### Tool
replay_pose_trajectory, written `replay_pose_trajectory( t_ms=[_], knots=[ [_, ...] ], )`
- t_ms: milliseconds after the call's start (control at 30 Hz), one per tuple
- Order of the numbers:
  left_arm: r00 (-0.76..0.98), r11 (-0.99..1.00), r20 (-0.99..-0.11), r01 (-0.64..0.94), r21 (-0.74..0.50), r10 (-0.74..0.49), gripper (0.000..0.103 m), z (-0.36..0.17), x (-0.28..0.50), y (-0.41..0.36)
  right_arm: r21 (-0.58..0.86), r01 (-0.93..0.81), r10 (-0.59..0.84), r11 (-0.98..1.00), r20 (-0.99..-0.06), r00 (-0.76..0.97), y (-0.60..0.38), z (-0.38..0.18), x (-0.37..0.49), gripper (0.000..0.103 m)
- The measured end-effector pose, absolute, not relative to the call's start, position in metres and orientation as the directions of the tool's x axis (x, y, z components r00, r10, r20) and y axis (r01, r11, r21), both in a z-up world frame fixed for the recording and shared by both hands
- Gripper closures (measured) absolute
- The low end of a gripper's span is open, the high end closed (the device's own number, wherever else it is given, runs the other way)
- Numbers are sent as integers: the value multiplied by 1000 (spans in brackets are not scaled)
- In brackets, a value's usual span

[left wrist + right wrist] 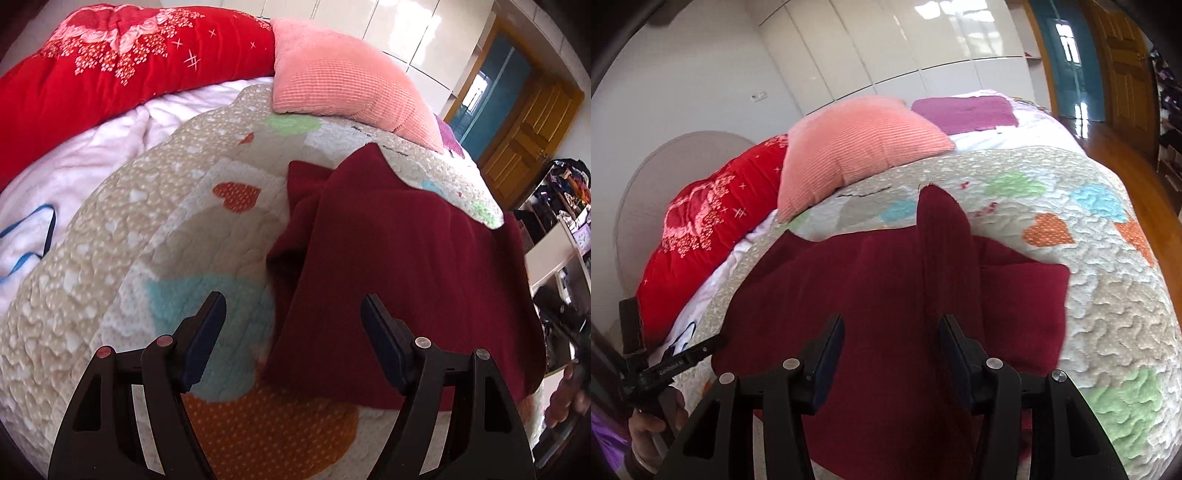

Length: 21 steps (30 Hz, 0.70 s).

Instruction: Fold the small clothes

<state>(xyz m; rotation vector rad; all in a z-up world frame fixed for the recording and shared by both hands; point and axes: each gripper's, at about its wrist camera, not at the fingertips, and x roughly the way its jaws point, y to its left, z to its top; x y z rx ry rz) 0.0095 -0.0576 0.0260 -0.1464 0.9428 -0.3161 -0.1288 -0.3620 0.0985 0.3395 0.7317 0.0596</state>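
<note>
Quilted bedding with coloured hearts (122, 229) covers the bed under both tools. Nearest, the left tool (293, 310) hangs with its jaws spread wide and empty, over the quilt at the left edge of the garment (388, 266). The right tool (892, 328) is likewise spread and empty, above the middle of that dark red garment, which lies flat with one sleeve folded across it. Beyond sit a pink cushion (857, 144), a red duvet (122, 62) and white wardrobes (886, 40).
</note>
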Motion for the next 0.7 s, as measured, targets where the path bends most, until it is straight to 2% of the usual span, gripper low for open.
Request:
replay_pose_trajectory(
  t_ms=[67,167,300,400,467,533,600,667,700],
  knots=[
    [537,945,-777,194,-265,-328,27,19,6,-54,294,80,135,953,-645,752,-349,104,-120,52],
    [537,938,-769,207,-278,-346,27,14,8,-52,220,190,-12,957,-622,783,-349,115,-117,52],
    [561,929,-741,203,-309,-369,27,9,13,-47,148,235,-76,961,-673,735,-361,108,-115,52],
    [546,924,-746,213,-316,-381,27,5,20,-49,143,123,-1,982,-650,760,-350,99,-134,52],
    [556,925,-740,218,-310,-379,27,6,22,-50,211,2,142,978,-667,731,-339,85,-134,52],
    [556,925,-740,218,-311,-380,27,4,24,-52,260,-26,203,965,-683,702,-339,74,-125,52],
    [557,927,-740,219,-305,-376,27,4,25,-53,216,56,112,975,-691,714,-354,71,-116,52],
    [558,926,-739,221,-305,-377,27,4,24,-52,145,246,-85,958,-677,731,-388,74,-112,52],
    [557,926,-739,221,-307,-378,27,4,24,-52,152,321,-140,935,-674,725,-404,75,-112,52]
  ],
)
